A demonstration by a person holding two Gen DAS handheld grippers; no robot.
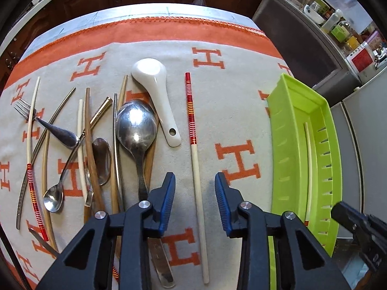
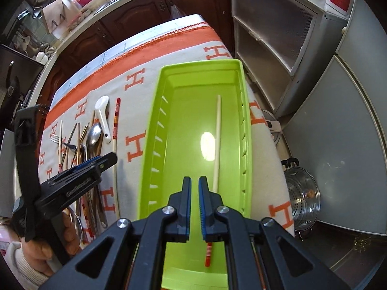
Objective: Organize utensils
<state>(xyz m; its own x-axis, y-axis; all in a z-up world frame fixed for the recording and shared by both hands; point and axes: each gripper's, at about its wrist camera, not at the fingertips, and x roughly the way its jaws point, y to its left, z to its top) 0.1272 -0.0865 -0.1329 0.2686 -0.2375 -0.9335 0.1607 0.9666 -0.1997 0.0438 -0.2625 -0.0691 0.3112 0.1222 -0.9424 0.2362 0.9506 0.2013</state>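
Note:
A lime green tray (image 1: 280, 130) (image 2: 154, 130) lies on the right of the cloth and holds one cream chopstick (image 1: 309, 169) (image 2: 217, 145) with a red striped end. A matching chopstick (image 1: 193, 145) (image 2: 115, 130) lies alone on the cloth. My left gripper (image 1: 195, 181) is open, straddling that chopstick's cream end from above. It shows in the right wrist view (image 2: 106, 160). My right gripper (image 2: 195, 181) hangs over the tray's near end, jaws nearly closed with a thin gap, holding nothing. A white ceramic spoon (image 1: 154, 91) and a large metal spoon (image 1: 136, 125) lie left of the chopstick.
A pile of utensils lies at the left: a fork (image 1: 43, 123), a small spoon (image 1: 54, 197), wooden and metal chopsticks (image 1: 92, 149). A grey cabinet (image 2: 271, 38) and a steel steamer pot (image 2: 302, 198) on the floor stand past the table's right edge.

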